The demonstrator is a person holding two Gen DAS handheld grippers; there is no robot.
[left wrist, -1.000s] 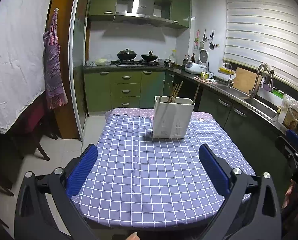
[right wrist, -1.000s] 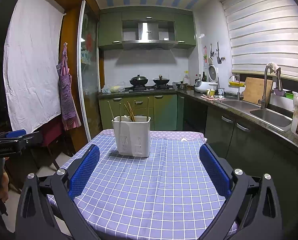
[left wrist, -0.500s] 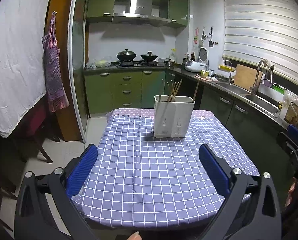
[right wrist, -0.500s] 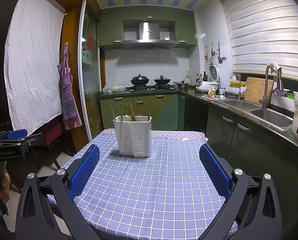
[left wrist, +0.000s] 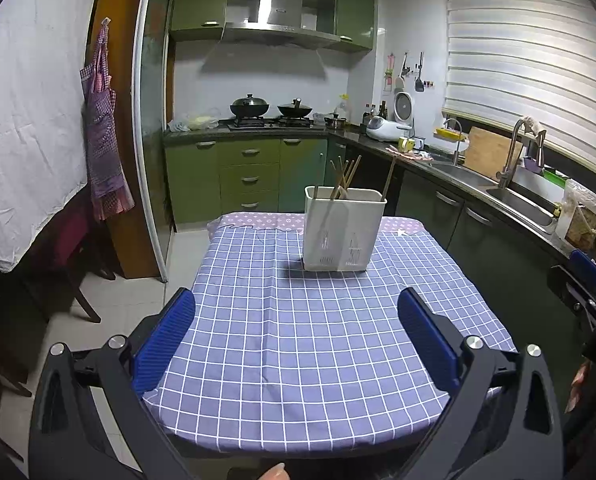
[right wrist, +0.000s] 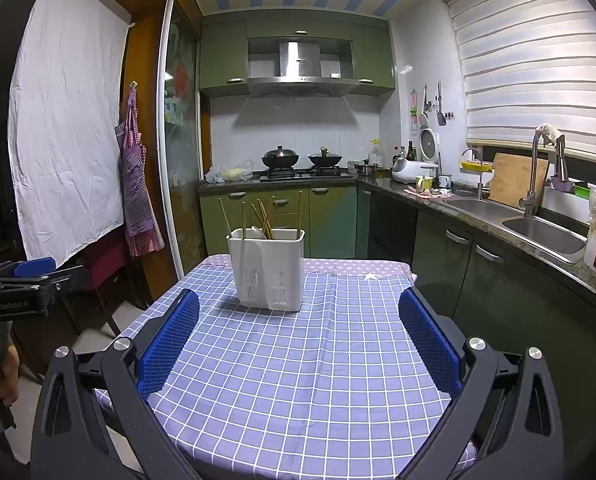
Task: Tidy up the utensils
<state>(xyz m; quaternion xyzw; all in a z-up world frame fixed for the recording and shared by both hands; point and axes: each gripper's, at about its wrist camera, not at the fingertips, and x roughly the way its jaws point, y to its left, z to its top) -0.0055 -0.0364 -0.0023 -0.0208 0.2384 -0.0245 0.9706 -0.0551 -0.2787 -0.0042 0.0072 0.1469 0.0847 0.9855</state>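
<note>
A white utensil holder (left wrist: pixel 343 234) stands upright at the far end of the checked table (left wrist: pixel 298 344), with several wooden chopsticks (left wrist: pixel 344 178) leaning in it. It also shows in the right wrist view (right wrist: pixel 267 267), with chopsticks (right wrist: pixel 264 213) and a pale spoon inside. My left gripper (left wrist: pixel 296 336) is open and empty over the near table edge. My right gripper (right wrist: pixel 298 336) is open and empty, also well short of the holder. The left gripper shows at the left edge of the right wrist view (right wrist: pixel 30 276).
Green cabinets and a stove with two pans (left wrist: pixel 270 110) line the back wall. A counter with a sink (right wrist: pixel 538 232) runs along the right. A chair (left wrist: pixel 70 248) and a hanging apron (left wrist: pixel 104 148) are to the left of the table.
Both grippers have drifted slightly; the holder sits a little differently in each view. Both stay open and empty.
</note>
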